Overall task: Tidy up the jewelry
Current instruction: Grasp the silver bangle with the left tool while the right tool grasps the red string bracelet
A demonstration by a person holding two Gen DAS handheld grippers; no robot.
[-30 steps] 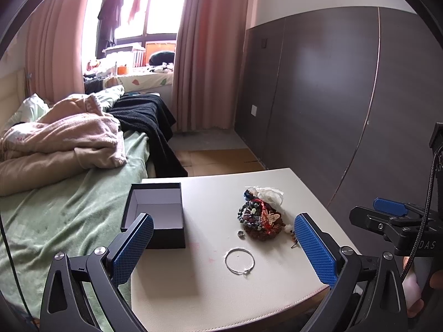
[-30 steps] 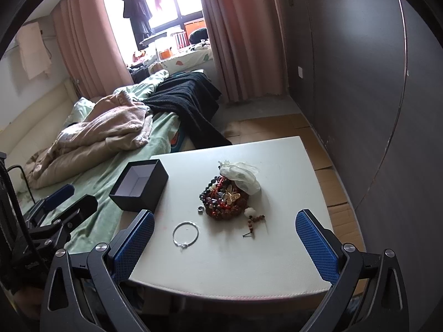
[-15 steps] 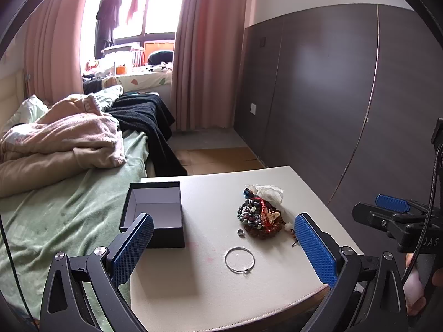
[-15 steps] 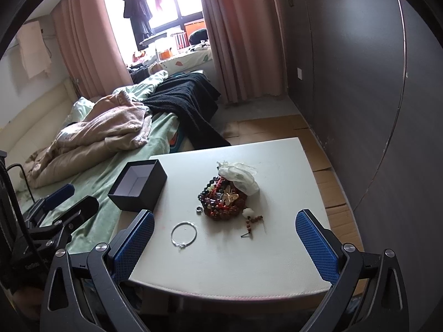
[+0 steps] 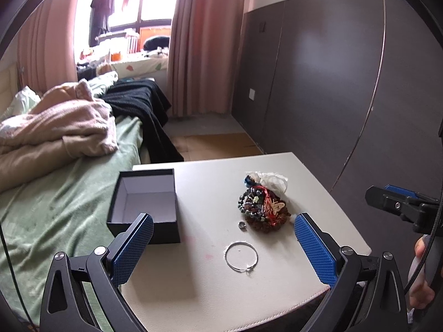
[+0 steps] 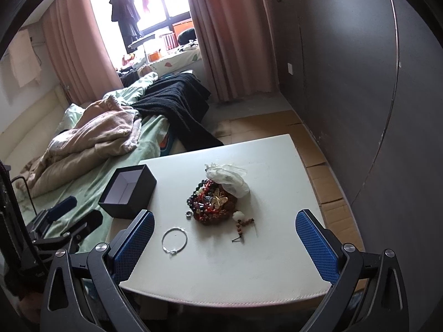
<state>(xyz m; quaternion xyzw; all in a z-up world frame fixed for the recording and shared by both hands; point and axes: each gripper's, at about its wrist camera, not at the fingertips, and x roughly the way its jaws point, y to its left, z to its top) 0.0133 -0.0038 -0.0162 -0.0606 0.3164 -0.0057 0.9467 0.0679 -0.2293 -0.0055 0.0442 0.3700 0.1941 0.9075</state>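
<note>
Silver wire bangle (image 5: 241,256) lies flat near both wide-spread grippers (image 5: 223,249) (image 6: 224,244): pinch its rim, then lift leftward into the open black cardboard box (image 5: 145,204).

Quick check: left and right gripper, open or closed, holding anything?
Left gripper: open, holding nothing, above the table.
Right gripper: open, holding nothing, above the same table.
</note>
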